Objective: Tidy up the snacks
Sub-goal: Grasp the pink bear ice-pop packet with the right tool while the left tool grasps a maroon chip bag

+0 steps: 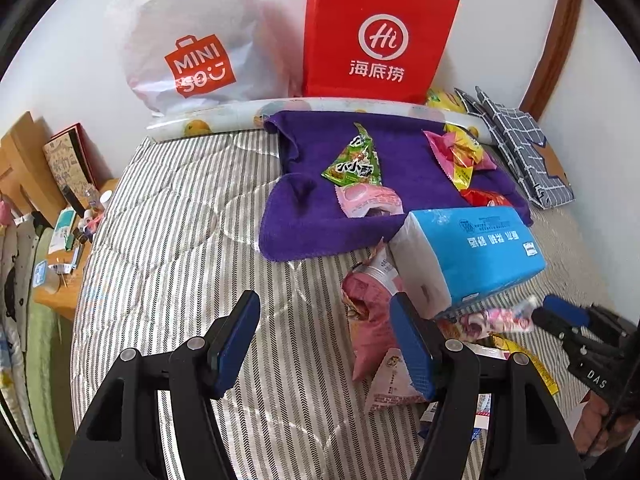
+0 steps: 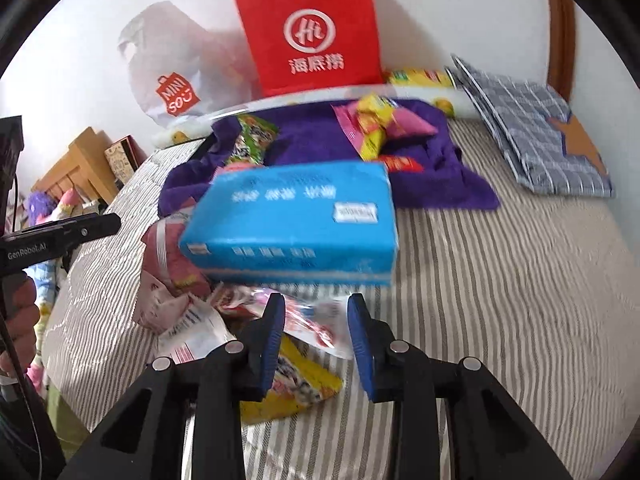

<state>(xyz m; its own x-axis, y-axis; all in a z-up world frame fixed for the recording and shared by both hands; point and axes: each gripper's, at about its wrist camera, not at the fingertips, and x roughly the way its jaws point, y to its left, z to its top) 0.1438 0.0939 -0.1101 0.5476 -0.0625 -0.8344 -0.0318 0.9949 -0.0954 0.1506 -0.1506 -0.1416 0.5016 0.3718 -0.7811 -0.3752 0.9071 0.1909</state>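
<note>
The work surface is a striped mattress (image 1: 180,216) against a white wall (image 1: 80,40), with a wooden bedside table (image 1: 60,280) at its left edge. A purple towel (image 1: 312,232) carrying several snack packets (image 1: 354,160) lies near the wall, before a red paper bag (image 1: 380,32) and a white plastic bag (image 1: 188,40). A blue tissue pack (image 1: 480,248) sits just beside the towel. The left gripper (image 1: 326,344) stands half open and empty. The right gripper (image 2: 316,320) is partly closed around a pink-and-white wrapped snack (image 2: 308,316); pad contact cannot be determined.

Snack packets (image 1: 362,162) lie on purple towel (image 1: 316,224) behind blue tissue pack (image 1: 480,248).
</note>
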